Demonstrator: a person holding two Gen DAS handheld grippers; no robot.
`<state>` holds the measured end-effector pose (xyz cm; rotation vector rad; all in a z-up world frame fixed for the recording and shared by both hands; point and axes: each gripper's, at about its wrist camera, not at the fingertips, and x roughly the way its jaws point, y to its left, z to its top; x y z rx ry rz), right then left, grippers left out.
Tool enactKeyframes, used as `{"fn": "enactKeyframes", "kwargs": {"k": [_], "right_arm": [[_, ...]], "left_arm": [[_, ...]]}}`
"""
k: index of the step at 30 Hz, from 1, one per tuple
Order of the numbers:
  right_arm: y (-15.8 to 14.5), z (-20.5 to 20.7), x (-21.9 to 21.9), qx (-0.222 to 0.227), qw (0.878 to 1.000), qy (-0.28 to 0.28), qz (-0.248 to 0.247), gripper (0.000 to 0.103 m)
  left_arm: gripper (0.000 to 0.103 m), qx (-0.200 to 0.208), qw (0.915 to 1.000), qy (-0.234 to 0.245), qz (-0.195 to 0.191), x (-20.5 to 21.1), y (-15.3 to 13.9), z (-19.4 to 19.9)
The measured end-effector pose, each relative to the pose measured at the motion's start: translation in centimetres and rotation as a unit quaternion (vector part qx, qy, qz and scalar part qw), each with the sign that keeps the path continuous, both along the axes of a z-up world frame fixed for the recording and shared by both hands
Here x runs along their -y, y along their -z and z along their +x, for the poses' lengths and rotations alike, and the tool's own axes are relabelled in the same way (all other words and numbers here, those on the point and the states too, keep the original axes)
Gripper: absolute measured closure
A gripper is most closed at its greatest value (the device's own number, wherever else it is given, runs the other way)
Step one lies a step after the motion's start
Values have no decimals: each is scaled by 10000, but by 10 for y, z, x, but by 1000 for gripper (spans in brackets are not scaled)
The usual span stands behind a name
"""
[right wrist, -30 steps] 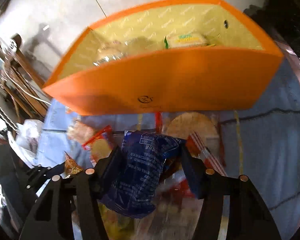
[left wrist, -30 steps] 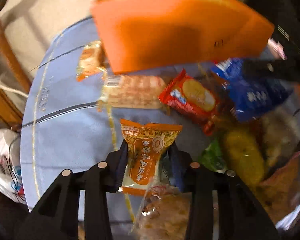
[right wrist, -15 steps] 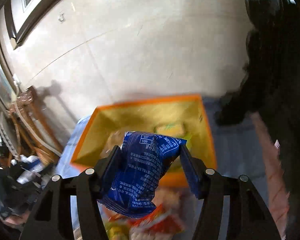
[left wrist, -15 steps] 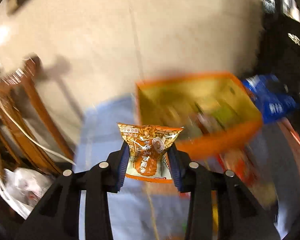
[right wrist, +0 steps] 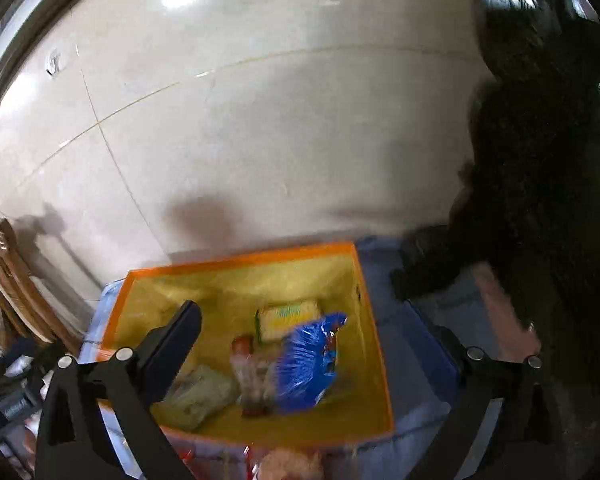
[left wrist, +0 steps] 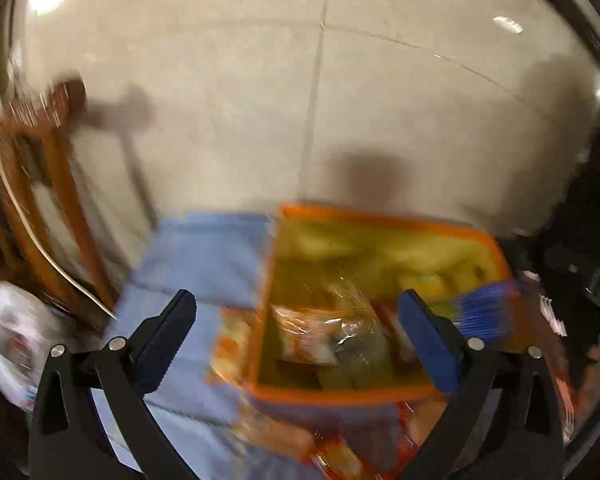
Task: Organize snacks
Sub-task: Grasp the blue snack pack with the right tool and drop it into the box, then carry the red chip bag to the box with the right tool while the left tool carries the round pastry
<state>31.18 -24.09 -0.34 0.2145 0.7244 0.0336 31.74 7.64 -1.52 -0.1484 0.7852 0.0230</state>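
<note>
An orange bin [left wrist: 340,394] with a yellow lining stands on a blue tablecloth [left wrist: 204,264]; it also shows in the right wrist view [right wrist: 384,380]. My left gripper [left wrist: 300,332] is open and empty above the bin's left wall. An orange snack pack [left wrist: 232,344] is a blur at that wall, half outside. My right gripper [right wrist: 316,356] is open and empty over the bin. A blue snack bag [right wrist: 306,364] lies blurred inside the bin; it shows at the bin's right in the left wrist view [left wrist: 486,312]. Several wrapped snacks [right wrist: 198,396] lie in the bin.
Loose snack packs [left wrist: 340,452] lie on the cloth in front of the bin. A wooden chair [left wrist: 48,216] stands at the left beside a white plastic bag [left wrist: 4,336]. A tiled wall [right wrist: 260,140] is close behind. Dark objects [right wrist: 540,200] fill the right.
Both grippers have opened above the bin. The left one let go of the orange snack pack and the right one let go of the blue bag, which has dropped into the bin.
</note>
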Motion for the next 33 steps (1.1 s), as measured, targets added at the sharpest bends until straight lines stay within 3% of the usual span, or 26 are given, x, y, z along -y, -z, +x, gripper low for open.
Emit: {"fn": "enactKeyframes", "kwargs": {"k": [3,8,12,15,18,21,22,23,26,29,31,33], "right_arm": [[26,-34,4,-517,9985,-132,-74,4],[104,-88,-8,-1816,9818,-549,-77,4],[149,-97,-22,-2309,9701,-704,268,4],[166,-86,-32,-2394,9684,-589,383,4],[184,-76,-44,-2503,9650,-629,454,3],[188,-80,-55,-2213,9735,-530,225,3],[188,-82,-57,-2179,9743,-538,214,8],[188,-85,-57,-2217,9732,-544,281,18],[179,-98,-55,-2369,9695,-423,463,41],[170,-114,-59,-2260,9730,-349,307,45],[163,-122,-54,-2189,9740,-274,523,45],[150,-132,-48,-2029,9773,-246,566,45]], "left_arm": [[4,-548,9984,103,-71,-14,36,-37],[4,-1465,9863,245,711,-23,109,-125],[4,-1740,9782,745,858,-11,149,-180],[4,-1715,9710,1011,1324,3,170,-199],[4,-1598,9766,993,1041,6,167,-191],[6,-1512,9820,972,579,0,178,-185],[13,-1537,9823,1036,286,-2,181,-184],[29,-1574,9803,1186,-134,-4,181,-187],[34,-1624,9787,1255,-70,-2,179,-191],[37,-1701,9775,1241,-108,-2,173,-192],[46,-1742,9773,1185,-224,-6,168,-194],[60,-1609,9790,1209,-322,-13,151,-203]]}}
